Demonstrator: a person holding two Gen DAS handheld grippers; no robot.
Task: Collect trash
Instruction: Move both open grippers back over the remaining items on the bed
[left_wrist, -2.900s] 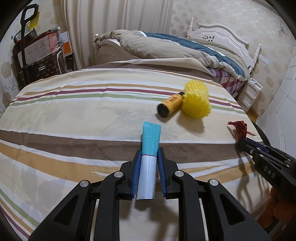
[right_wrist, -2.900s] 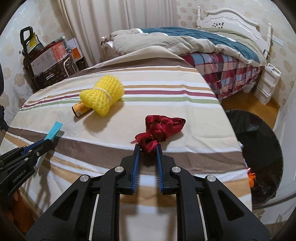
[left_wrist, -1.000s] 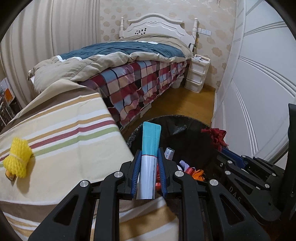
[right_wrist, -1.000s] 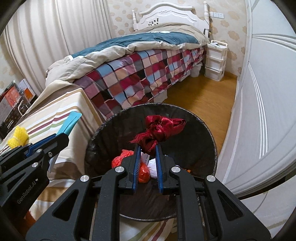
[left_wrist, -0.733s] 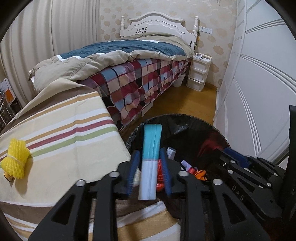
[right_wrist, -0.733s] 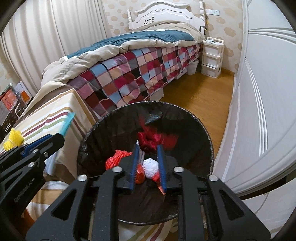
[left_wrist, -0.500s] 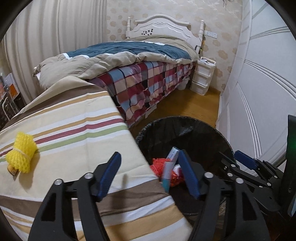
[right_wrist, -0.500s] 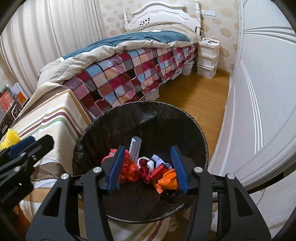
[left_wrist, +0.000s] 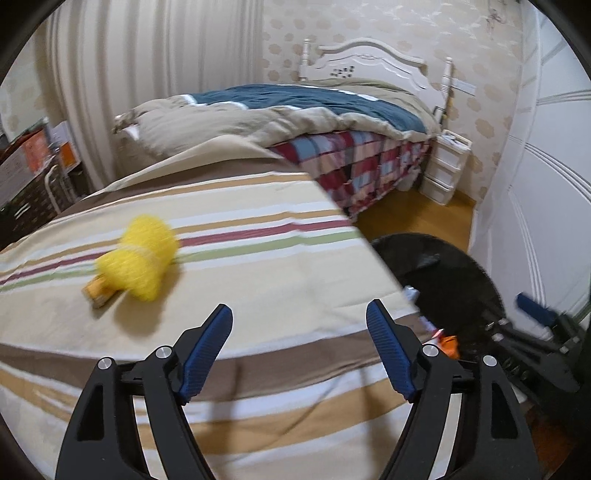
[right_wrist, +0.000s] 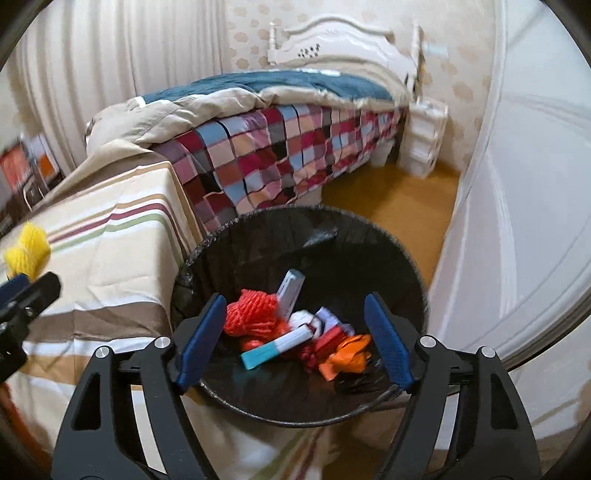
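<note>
Teal-white tube (right_wrist: 275, 349) in black bin (right_wrist: 373, 236), yellow net (left_wrist: 138, 258) on bed

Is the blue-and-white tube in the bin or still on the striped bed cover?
In the bin. The blue-and-white tube lies flat among the other trash inside the black bin, below the right gripper, whose opening jaws have nothing between them.

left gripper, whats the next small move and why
Probably reach the left gripper toward the yellow foam net and the small bottle beside it on the striped cover. Its jaws are opening with nothing between them, and the tube already lies in the bin.
</note>
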